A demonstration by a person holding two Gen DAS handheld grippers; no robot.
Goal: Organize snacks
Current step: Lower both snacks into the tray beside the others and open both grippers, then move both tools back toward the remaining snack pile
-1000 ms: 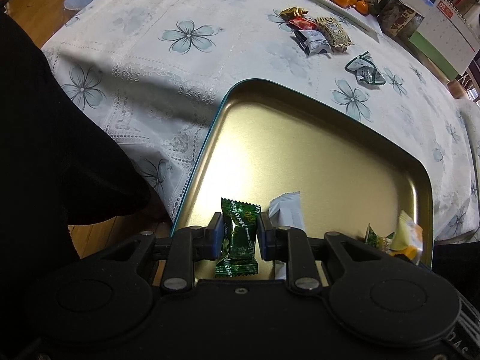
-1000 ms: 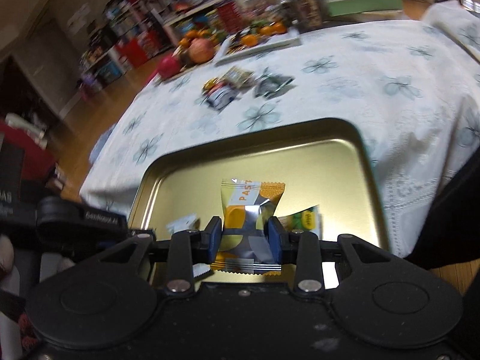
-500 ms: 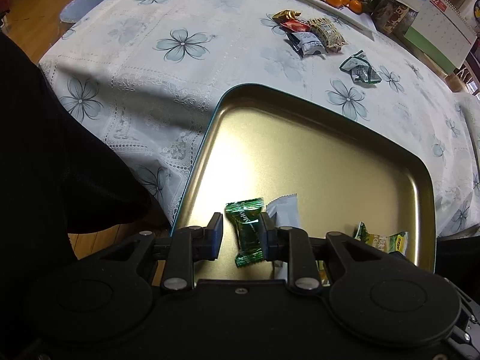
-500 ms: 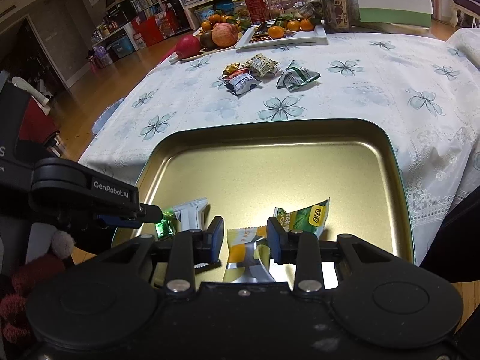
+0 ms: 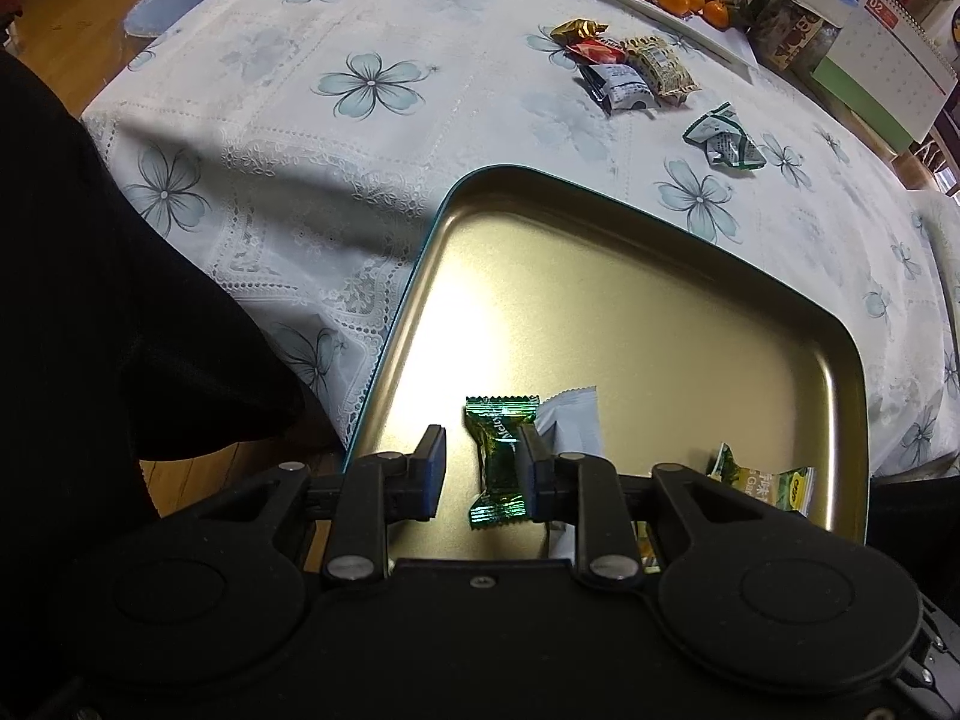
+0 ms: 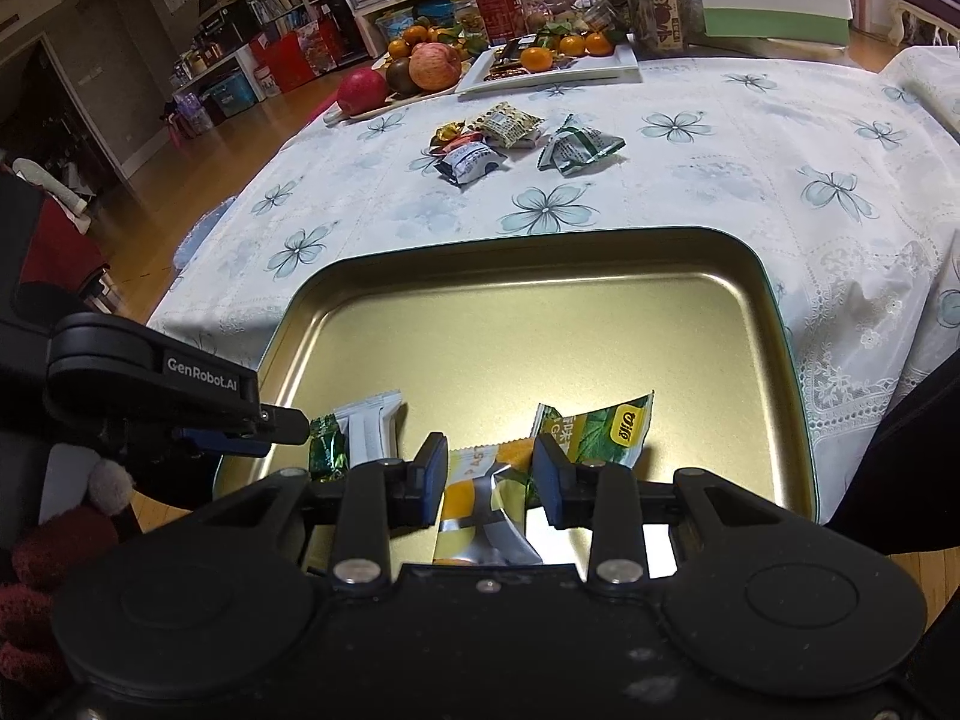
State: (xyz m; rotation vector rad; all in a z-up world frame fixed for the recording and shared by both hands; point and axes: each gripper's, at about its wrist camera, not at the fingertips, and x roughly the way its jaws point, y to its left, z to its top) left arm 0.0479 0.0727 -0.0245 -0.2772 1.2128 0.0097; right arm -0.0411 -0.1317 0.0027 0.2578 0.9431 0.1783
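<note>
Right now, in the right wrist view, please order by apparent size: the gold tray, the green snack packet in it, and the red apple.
1. gold tray
2. green snack packet
3. red apple, though it lies farther away, so its true size is unsure.

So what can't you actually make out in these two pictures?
- Left wrist view: the white packet is partly hidden behind the left tongs; its print is unreadable.
- Right wrist view: the lower end of the orange-and-silver packet is cut off by the right tongs body.
- Both views: the near rim of the gold tray is covered by the tongs.
- Snack pile labels are too small to read.
</note>
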